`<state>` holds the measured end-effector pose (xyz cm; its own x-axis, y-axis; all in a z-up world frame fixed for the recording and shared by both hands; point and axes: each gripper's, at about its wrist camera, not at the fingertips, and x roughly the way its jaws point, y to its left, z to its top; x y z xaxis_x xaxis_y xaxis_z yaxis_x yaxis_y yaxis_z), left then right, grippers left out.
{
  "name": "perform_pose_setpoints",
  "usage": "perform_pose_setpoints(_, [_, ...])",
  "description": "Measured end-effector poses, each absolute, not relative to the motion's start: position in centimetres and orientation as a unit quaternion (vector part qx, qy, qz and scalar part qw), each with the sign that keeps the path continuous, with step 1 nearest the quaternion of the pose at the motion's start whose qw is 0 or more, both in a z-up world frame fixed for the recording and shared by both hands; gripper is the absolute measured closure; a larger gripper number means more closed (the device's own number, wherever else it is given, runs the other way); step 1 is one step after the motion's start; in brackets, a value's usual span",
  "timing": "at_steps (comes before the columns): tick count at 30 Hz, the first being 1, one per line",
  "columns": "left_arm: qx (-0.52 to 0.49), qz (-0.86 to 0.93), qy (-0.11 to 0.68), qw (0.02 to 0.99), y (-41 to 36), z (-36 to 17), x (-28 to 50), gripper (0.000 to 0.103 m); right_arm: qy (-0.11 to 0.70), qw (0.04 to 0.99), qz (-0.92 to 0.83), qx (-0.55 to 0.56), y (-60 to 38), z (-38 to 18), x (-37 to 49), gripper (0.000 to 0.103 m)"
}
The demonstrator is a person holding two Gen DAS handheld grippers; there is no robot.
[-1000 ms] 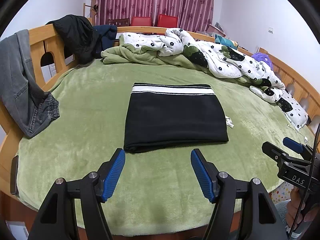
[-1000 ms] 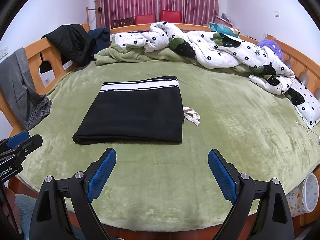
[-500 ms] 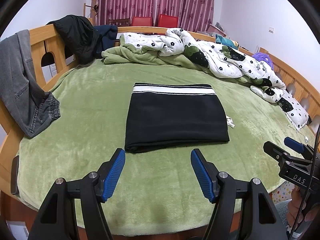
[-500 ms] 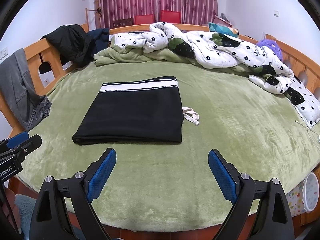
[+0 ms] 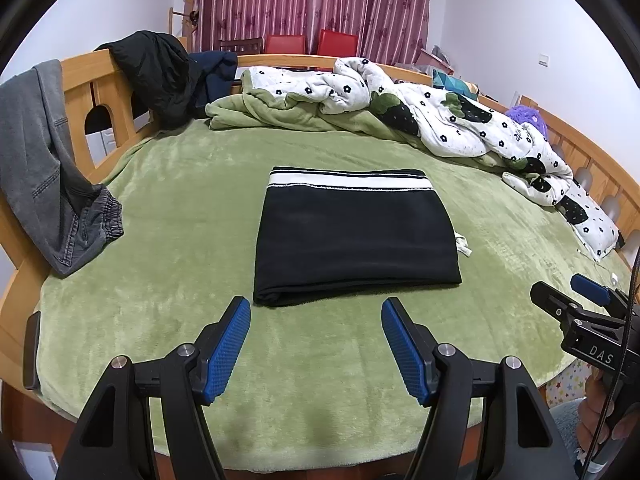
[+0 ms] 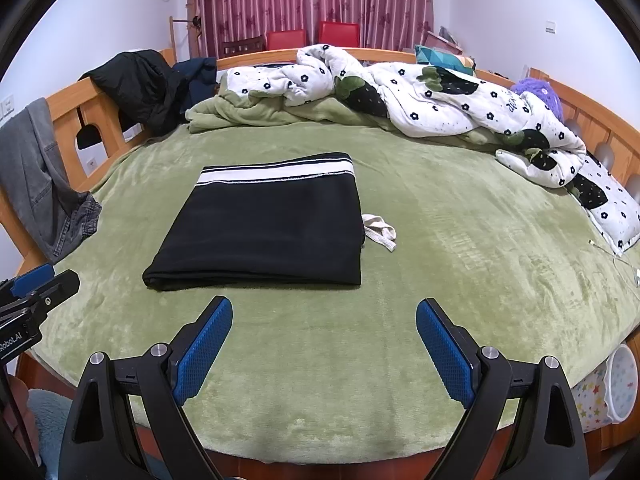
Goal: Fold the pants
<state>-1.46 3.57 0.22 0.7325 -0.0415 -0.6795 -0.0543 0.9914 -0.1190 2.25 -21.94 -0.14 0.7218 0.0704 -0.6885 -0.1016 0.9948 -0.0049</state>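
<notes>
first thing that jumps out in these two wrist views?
The black pants, folded into a neat rectangle with the white-striped waistband at the far edge, lie mid-bed on the green blanket. Both tongs, left and right, hang open over the near edge, holding nothing. Behind, a flower-print quilt is heaped along the wooden rail.

A round bed [image 5: 160, 320] with a green plush cover fills the room, ringed by a wooden rail [image 5: 100, 92]. Maroon striped curtains [image 5: 312, 0] hang at the far wall, two red chairs [image 5: 336, 42] before them. The side walls [image 5: 520, 12] are plain white.
</notes>
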Motion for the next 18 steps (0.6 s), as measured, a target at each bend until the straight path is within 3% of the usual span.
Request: perform_pose_setpoints(18, [-0.066, 0.003, 0.364, 0.929, 3.69, 0.30, -1.71, 0.037, 0.370, 0.928, 0.048, -0.021, -22.02, -0.14, 2.27, 0.011])
